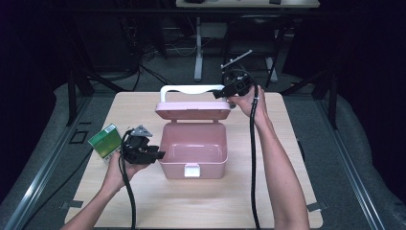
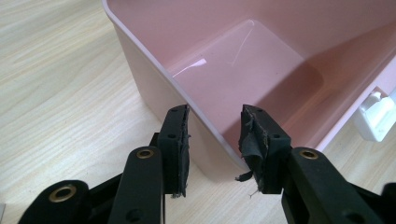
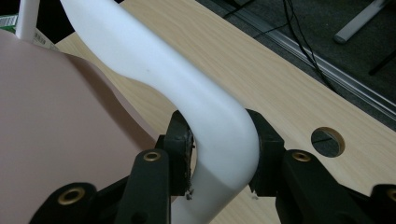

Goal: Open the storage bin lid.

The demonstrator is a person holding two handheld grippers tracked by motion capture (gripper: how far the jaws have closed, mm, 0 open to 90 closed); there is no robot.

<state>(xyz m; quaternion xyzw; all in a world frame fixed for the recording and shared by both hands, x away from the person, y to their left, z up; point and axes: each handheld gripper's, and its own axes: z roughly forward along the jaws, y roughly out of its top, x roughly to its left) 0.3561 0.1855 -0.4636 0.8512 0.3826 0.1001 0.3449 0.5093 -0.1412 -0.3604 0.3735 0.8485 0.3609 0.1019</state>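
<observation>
Gripping the white handle (image 3: 205, 116) of the pink box lid (image 1: 193, 110), the right gripper (image 3: 219, 154) sits upper centre; left gripper (image 2: 215, 140) jaws straddle the box wall (image 2: 154, 88), apart.

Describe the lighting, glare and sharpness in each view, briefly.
High view: the table is evenly lit, the room around it dark, detail soft. Left gripper view: a bright glare streak on the floor of the pink box, and a shadow in its right half; wood grain sharp. Right gripper view: the white handle is near-overexposed and featureless close to the lens; the table hole stays sharp.
</observation>
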